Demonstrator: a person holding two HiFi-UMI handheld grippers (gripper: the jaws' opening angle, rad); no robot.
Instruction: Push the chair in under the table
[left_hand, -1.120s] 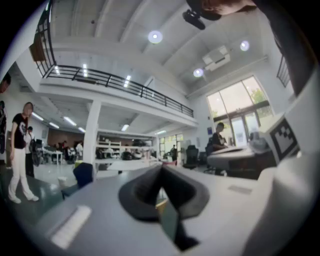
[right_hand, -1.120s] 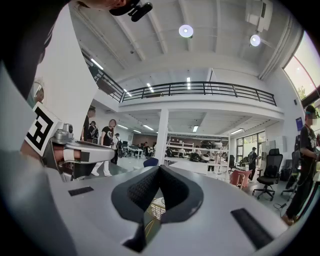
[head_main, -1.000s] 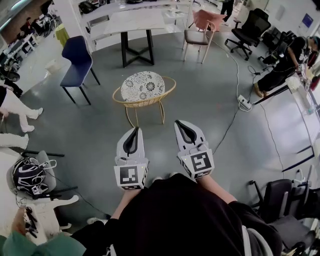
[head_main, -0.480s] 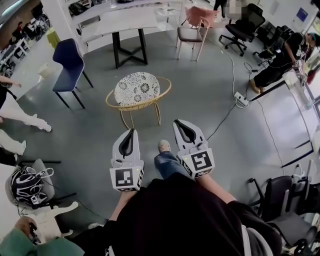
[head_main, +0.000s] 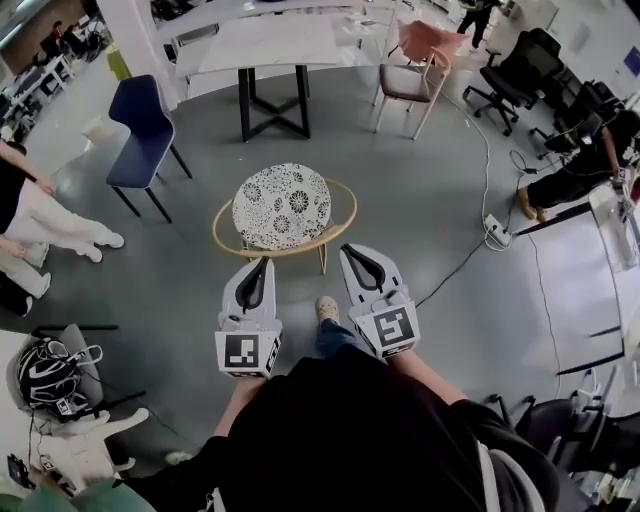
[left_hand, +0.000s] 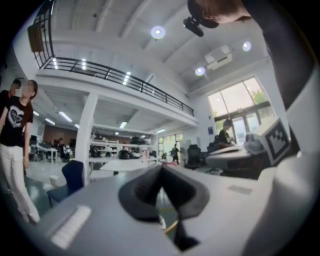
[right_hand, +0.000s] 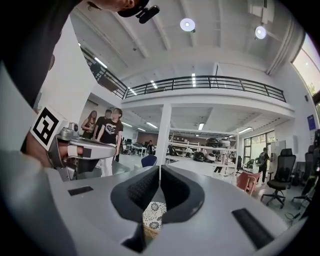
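The chair (head_main: 282, 205) has a round gold wire frame and a white cushion with a black flower pattern. It stands on the grey floor, well short of the white table (head_main: 270, 42) with black legs beyond it. My left gripper (head_main: 264, 261) and right gripper (head_main: 348, 251) are held level side by side, just behind the chair's near rim, apparently not touching it. Both are shut with nothing between the jaws. In the right gripper view the cushion (right_hand: 152, 215) shows below the closed jaws of the right gripper (right_hand: 160, 169). The left gripper view shows the left gripper (left_hand: 161, 169) pointing toward the table (left_hand: 122, 164).
A blue chair (head_main: 145, 125) stands left of the table, a pink chair (head_main: 420, 60) to its right, and black office chairs (head_main: 525, 65) farther right. A power strip and cable (head_main: 497, 232) lie on the floor. A person (head_main: 40, 215) stands at the left.
Both grippers have moved forward with the person's step; the chair now sits right in front of their tips. The jaws stay shut.
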